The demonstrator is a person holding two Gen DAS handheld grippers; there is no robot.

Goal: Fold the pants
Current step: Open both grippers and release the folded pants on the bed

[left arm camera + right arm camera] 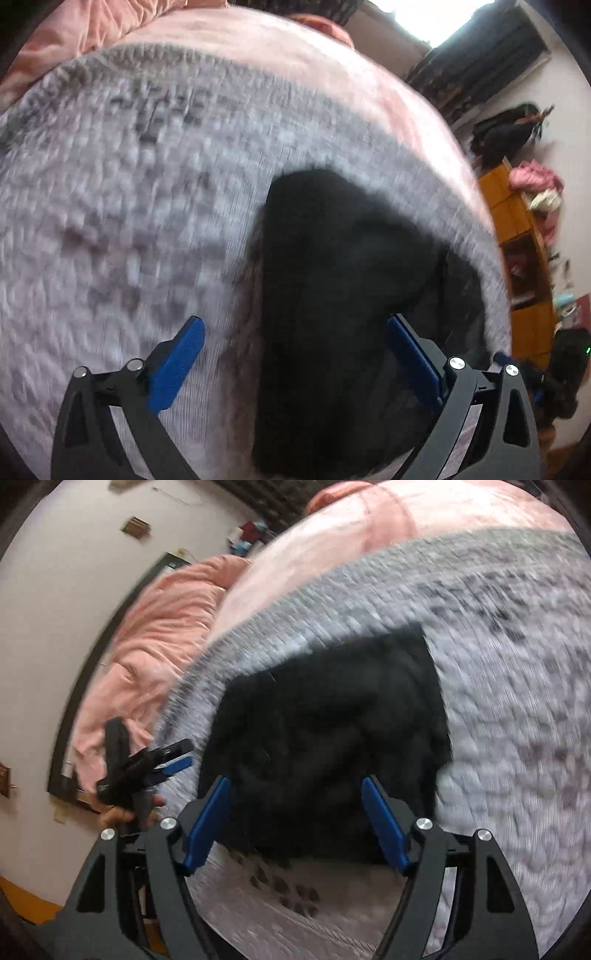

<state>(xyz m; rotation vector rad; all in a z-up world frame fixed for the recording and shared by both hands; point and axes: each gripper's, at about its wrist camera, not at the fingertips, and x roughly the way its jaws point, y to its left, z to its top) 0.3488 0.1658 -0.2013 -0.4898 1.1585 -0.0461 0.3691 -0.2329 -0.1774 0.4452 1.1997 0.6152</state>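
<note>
Lying bunched, black pants, knitted grey blanket

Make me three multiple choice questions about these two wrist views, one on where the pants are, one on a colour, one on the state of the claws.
1. Where do the pants lie?
A. on the grey knitted blanket
B. on the orange shelf
C. hanging from a claw

2. What colour are the claw fingers?
A. red
B. blue
C. white

3. How do the left claw and right claw stand?
A. both shut on fabric
B. one open, one shut
C. both open, gripping nothing

Answers:
1 A, the black folded bundle rests on grey knit in both views.
2 B, blue pads show on the black arms of each claw.
3 C, a wide gap shows between each pair of fingers, with the pants lying beyond them.
</note>
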